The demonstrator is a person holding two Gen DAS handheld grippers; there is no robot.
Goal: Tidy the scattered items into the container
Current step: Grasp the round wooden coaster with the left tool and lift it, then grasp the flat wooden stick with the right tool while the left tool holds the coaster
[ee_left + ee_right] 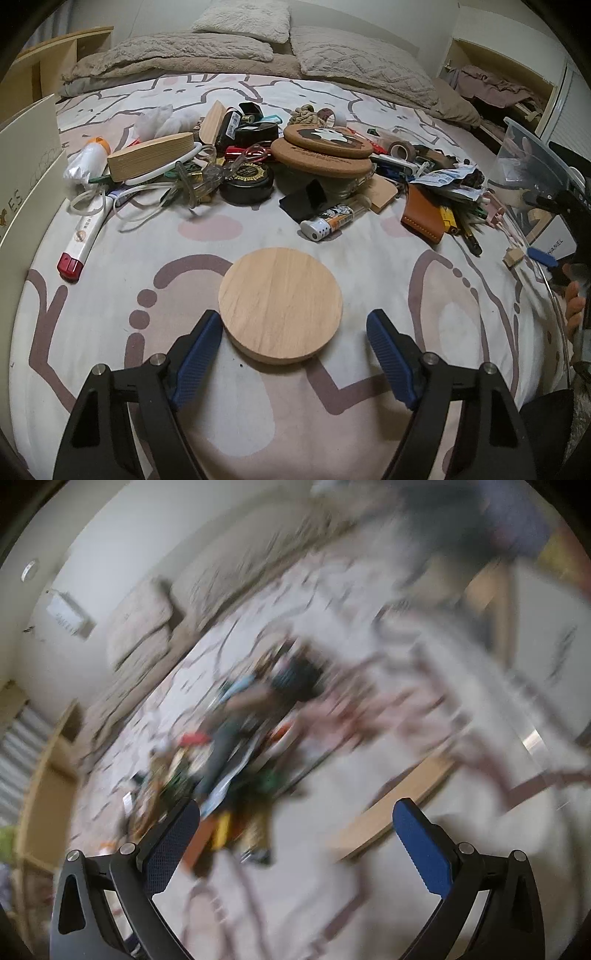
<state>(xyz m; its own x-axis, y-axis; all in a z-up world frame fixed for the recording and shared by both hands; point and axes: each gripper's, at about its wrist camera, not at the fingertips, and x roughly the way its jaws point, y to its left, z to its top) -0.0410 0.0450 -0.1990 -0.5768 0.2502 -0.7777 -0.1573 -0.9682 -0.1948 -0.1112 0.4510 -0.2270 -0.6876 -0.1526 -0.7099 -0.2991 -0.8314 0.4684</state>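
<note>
A round pale wooden disc [280,306] lies flat on the patterned bedspread, its near part between the fingers of my left gripper [291,325]. The left blue pad [201,347] touches the disc's rim, while a gap shows between the disc and the right pad [388,350]. Behind it sprawls a pile of scattered items: cork coasters [325,144], a lighter [332,221], a black round tin [245,182], a wooden block [151,157]. A clear plastic container [532,155] stands at the right edge. The right wrist view is badly blurred. My right gripper [295,823] is open and empty, above the bedspread, with the disc [391,805] ahead.
A white box [26,177] stands at the left edge of the bed. Grey blankets and pillows [229,48] lie at the far end. Shelving [498,81] is beyond the bed on the right. A person's fingers [574,310] show at the right edge.
</note>
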